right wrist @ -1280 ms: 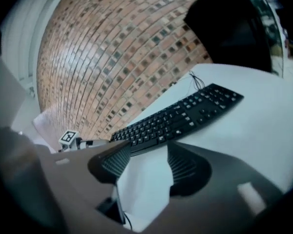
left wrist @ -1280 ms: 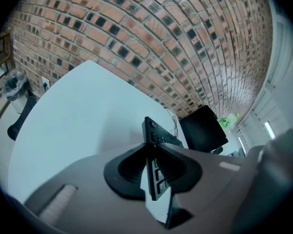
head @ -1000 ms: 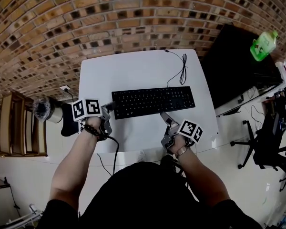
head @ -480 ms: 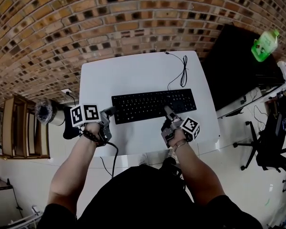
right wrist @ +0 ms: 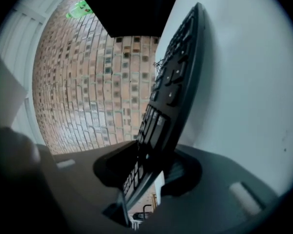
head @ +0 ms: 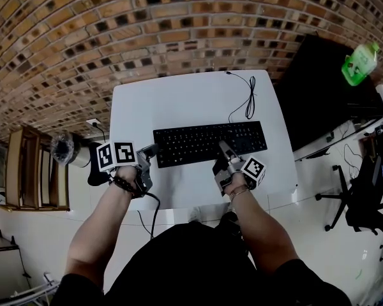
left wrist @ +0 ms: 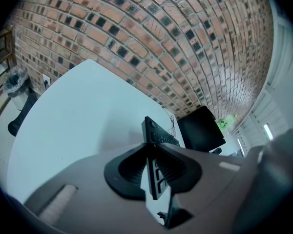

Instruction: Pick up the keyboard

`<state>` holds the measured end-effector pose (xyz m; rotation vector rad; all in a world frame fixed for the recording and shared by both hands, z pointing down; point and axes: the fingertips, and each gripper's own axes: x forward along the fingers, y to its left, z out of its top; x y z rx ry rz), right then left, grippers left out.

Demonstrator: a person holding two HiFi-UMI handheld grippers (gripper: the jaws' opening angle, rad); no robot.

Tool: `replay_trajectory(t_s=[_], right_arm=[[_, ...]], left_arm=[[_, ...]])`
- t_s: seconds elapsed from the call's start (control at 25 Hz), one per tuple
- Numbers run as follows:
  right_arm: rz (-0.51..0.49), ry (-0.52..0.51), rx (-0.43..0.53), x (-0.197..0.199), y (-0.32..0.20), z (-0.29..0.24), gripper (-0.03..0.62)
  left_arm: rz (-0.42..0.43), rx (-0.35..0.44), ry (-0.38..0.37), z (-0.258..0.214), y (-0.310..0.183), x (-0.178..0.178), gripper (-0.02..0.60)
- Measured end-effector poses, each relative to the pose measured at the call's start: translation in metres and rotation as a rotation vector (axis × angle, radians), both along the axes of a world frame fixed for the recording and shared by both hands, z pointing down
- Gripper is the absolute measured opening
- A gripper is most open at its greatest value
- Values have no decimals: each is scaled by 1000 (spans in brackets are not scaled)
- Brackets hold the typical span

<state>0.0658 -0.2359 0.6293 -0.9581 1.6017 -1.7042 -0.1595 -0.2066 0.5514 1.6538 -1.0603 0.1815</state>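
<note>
A black keyboard (head: 204, 139) lies across the white table (head: 179, 101), its cable (head: 247, 97) running toward the far edge. My left gripper (head: 148, 152) is shut on the keyboard's left end; in the left gripper view the thin edge (left wrist: 156, 133) stands clamped between the pads of the gripper (left wrist: 154, 172). My right gripper (head: 221, 149) is at the front edge, right of the middle. In the right gripper view the keyboard (right wrist: 178, 67) runs slantwise between that gripper's (right wrist: 149, 167) closing jaws, with a light sliver still beside it.
A dark desk (head: 313, 88) adjoins the table on the right, with a green bottle (head: 359, 61) at its far corner. An office chair (head: 364, 196) stands further right. A wooden shelf (head: 22, 171) and a lined bin (head: 62, 146) are on the left. Brick floor (head: 147, 18) lies beyond.
My right gripper has moved forward onto the keyboard's front edge and rolled, and its jaws have narrowed around it. The left gripper has kept its hold and place.
</note>
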Motion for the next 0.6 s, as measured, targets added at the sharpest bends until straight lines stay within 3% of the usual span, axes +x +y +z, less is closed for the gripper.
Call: replay_trajectory(t_s=[0.32, 0.6], right_arm=[[31, -48, 3, 3, 1, -11, 92], [53, -63, 64, 10, -2, -42, 75]], left_arm=[[-21, 8, 38, -1, 1, 0, 71], [-33, 34, 80, -6, 2, 2, 75]])
